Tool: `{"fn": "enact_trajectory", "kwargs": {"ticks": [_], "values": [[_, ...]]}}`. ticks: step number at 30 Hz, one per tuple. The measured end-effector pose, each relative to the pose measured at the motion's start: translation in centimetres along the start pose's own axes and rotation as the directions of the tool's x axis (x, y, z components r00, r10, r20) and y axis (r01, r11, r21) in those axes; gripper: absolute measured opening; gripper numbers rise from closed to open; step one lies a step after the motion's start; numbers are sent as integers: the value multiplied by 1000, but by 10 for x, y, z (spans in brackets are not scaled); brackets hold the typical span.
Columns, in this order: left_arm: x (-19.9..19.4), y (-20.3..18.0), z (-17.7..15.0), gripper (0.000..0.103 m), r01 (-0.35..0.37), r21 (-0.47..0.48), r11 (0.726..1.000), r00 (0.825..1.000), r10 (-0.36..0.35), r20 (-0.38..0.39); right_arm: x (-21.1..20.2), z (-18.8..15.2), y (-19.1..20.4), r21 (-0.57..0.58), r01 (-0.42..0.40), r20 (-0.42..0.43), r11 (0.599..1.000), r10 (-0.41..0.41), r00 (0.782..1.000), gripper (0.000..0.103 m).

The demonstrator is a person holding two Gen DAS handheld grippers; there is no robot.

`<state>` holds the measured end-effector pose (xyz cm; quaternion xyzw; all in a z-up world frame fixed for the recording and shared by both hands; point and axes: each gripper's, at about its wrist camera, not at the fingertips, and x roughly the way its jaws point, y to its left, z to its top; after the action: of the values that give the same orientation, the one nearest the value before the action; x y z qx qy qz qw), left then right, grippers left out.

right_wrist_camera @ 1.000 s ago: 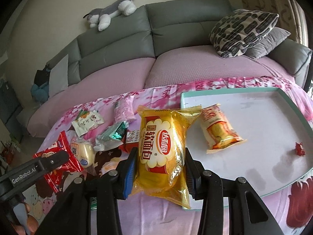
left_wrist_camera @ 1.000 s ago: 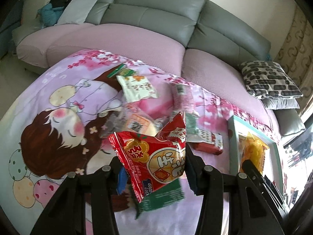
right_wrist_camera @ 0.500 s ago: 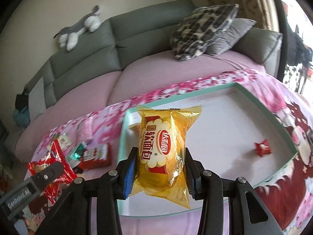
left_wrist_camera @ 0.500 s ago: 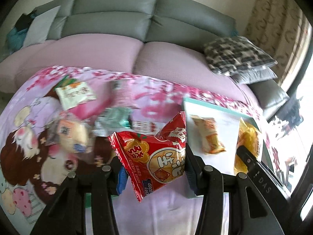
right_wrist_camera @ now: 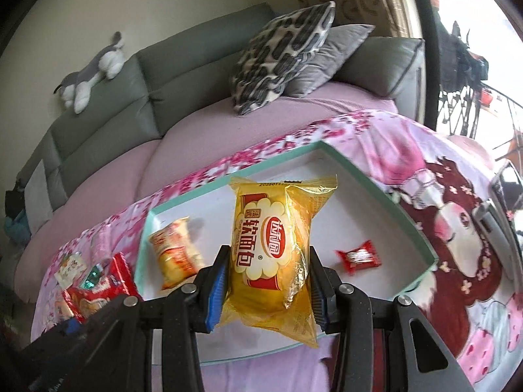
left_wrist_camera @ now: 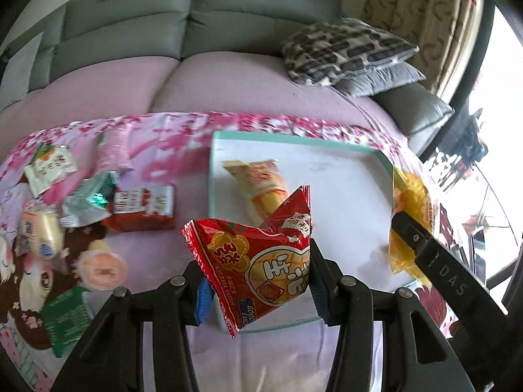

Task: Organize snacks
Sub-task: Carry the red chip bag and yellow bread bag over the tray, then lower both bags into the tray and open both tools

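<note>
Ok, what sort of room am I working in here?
Most likely a home living room. A grey sofa with cushions and a plush toy on its back stands behind the table, and a cartoon-print cloth covers the table, which holds loose snacks and a tray.

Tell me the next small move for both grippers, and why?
Probably lower both and release: the right gripper holds the yellow bread packet over the teal-rimmed tray, and the left gripper holds the red snack bag at its near edge.
</note>
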<state>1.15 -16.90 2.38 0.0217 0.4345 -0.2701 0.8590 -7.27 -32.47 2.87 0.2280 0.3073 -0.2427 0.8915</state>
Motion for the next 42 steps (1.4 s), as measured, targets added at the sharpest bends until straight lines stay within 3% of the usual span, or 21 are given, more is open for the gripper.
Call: {"fn": "enact_trajectory", "kwargs": {"ticks": [13,25,42], "values": [[43,-31,-7,51,23,70,997,996,-17,-83,6,2,-24,34,14,-27,999,-13,1000,46],[53,-27,6,51,9,61,998,998,-6,-57,14,1,-28,44,11,-51,999,-8,999,46],[68,-10,25,52,-8,5,1000,1000,8,-26,23,1,-41,49,82,-67,995,-78,995,46]]}}
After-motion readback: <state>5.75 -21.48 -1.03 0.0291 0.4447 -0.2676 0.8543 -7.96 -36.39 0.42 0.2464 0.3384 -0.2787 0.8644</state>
